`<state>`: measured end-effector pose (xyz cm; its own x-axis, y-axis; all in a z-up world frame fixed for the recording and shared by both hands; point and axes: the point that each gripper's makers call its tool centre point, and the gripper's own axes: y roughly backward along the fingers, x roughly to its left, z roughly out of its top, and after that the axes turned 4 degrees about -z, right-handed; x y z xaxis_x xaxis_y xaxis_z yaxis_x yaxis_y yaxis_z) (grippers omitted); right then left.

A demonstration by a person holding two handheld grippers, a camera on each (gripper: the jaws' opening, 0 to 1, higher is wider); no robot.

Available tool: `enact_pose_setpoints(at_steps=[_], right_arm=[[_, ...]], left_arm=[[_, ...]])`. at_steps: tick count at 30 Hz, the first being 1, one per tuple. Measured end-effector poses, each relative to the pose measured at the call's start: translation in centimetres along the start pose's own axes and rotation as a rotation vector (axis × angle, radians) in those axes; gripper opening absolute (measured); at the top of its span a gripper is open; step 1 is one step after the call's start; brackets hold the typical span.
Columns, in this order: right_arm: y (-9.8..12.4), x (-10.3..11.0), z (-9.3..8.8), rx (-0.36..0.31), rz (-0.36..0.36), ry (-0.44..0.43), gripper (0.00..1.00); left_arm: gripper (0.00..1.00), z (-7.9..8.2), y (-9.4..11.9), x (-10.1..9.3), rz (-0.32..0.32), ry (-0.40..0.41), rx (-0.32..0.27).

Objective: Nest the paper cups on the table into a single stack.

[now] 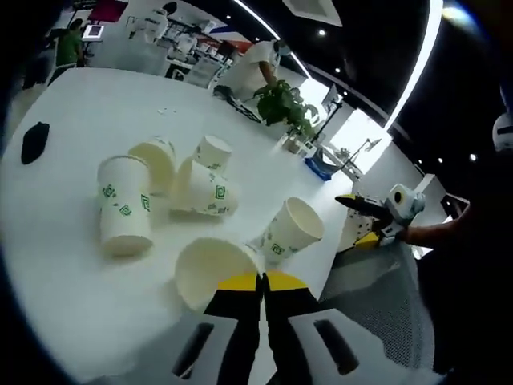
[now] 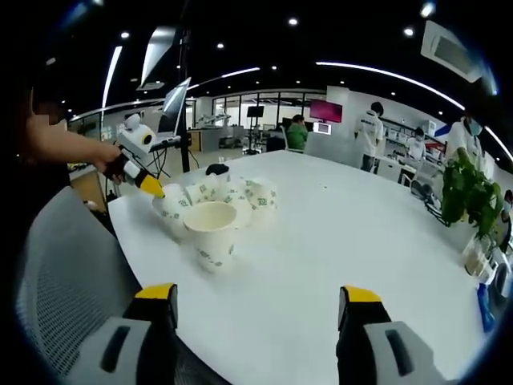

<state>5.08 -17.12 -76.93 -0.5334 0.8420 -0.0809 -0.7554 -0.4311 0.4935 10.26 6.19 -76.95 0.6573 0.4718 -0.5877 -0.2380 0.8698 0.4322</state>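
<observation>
Paper cups cluster near one corner of the surface, most tipped over, blocking low passes there. Wide bare surface beyond. Potted plant stands at far edge. Grey chair beside the cup corner.

Paper cups cream-white w/ green logo print, centre-left of left gripper view. Table plain white. Left gripper tips yellow, black below. Small black object far left.

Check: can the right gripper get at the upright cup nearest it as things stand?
Probably yes. The right gripper is open, jaws spread wide, and bare table lies between it and the upright cup. The left gripper works just behind that cup, so contact is possible.
</observation>
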Motion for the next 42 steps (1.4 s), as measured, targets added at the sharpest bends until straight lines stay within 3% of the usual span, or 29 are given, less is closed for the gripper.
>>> enact_pose_setpoints(at_steps=[7, 17, 22, 27, 38, 42], right_arm=[[0.0, 0.1, 0.1, -0.006, 0.007, -0.001, 0.84], [0.0, 0.5, 0.3, -0.017, 0.027, -0.008, 0.87], [0.0, 0.7, 0.5, -0.027, 0.040, -0.014, 0.90], [0.0, 1.0, 0.6, -0.031, 0.057, -0.015, 0.95], [0.0, 1.4, 0.7, -0.032, 0.070, -0.021, 1.00], [0.0, 1.4, 0.6, -0.030, 0.070, -0.020, 1.00]], left_arm=[[0.00, 0.4, 0.3, -1.0, 0.003, -0.031, -0.001], [0.00, 3.6, 0.8, -3.4, -0.002, -0.147, -0.023], [0.00, 4.9, 0.5, -5.4, -0.014, -0.232, 0.004], [0.00, 6.4, 0.3, -6.8, -0.011, -0.282, -0.008], [0.00, 7.4, -1.1, -8.5, -0.016, -0.404, 0.088], [0.00, 7.1, -1.9, -8.8, -0.027, -0.444, 0.140]])
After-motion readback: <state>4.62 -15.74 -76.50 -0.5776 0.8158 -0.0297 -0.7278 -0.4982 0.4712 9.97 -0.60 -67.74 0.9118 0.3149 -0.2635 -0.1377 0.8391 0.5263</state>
